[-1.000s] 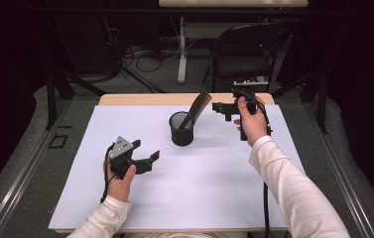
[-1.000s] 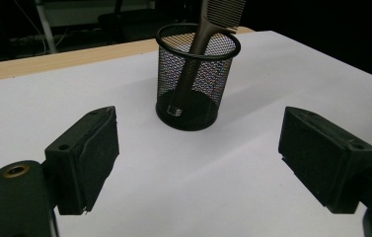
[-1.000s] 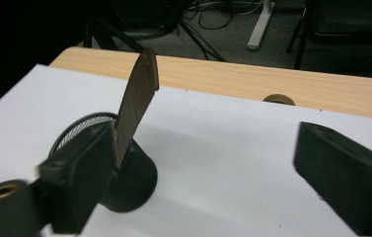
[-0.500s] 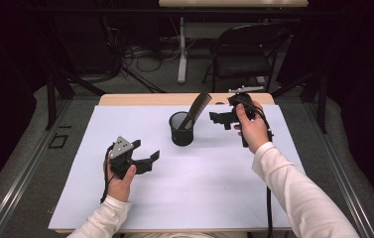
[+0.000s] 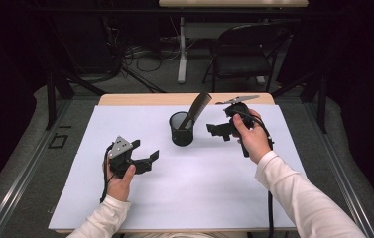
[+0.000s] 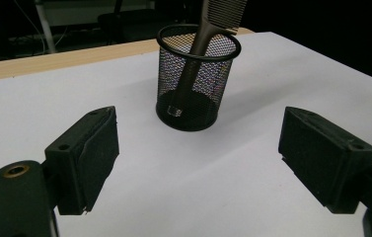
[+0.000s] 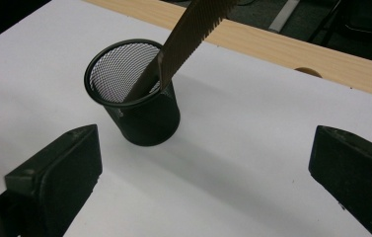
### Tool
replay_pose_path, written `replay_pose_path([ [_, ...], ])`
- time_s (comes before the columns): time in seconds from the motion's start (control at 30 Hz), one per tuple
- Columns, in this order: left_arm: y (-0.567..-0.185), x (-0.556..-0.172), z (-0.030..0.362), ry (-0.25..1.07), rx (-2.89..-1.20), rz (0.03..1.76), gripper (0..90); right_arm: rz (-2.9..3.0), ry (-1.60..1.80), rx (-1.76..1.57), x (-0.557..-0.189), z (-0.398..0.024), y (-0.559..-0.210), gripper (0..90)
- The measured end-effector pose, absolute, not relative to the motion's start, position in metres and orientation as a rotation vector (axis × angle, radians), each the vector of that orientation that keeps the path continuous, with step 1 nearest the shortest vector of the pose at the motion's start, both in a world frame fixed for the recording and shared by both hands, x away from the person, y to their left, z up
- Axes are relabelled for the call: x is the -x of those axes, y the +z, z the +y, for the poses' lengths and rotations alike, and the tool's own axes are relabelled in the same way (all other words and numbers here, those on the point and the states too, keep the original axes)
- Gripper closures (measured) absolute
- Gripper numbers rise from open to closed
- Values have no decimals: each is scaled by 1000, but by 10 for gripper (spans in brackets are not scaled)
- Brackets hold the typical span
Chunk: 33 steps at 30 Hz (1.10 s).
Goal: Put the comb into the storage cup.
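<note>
Now: comb (image 5: 198, 107) stands handle-down in mesh cup (image 5: 181, 129) mid-sheet, leaning on rim so toothed end sticks out, easy to grasp. Right gripper (image 5: 220, 131) near cup, jaws wide, empty, aimed at it. Left gripper (image 5: 147, 159) low, apart, jaws wide, empty, likely waiting to steady cup.

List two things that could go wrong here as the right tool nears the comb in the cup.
1. The comb leans far over the rim of the light mesh cup; pulling it sideways could tip the cup.
2. The open right tool is close beside the cup and might knock it before reaching the comb.
</note>
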<state>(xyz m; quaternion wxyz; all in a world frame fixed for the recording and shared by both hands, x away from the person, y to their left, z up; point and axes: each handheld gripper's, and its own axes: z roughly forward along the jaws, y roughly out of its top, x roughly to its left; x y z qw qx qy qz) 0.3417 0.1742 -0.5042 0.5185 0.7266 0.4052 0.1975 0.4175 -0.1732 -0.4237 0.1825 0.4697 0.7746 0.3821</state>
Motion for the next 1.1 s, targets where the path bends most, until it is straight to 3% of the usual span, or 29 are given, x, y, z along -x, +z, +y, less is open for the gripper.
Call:
replay_pose_path([
  [1.1, -478, -336, 189, 411, -1814, 888, 159, 2171, 1130, -1323, -365, -198, -437, 0],
])
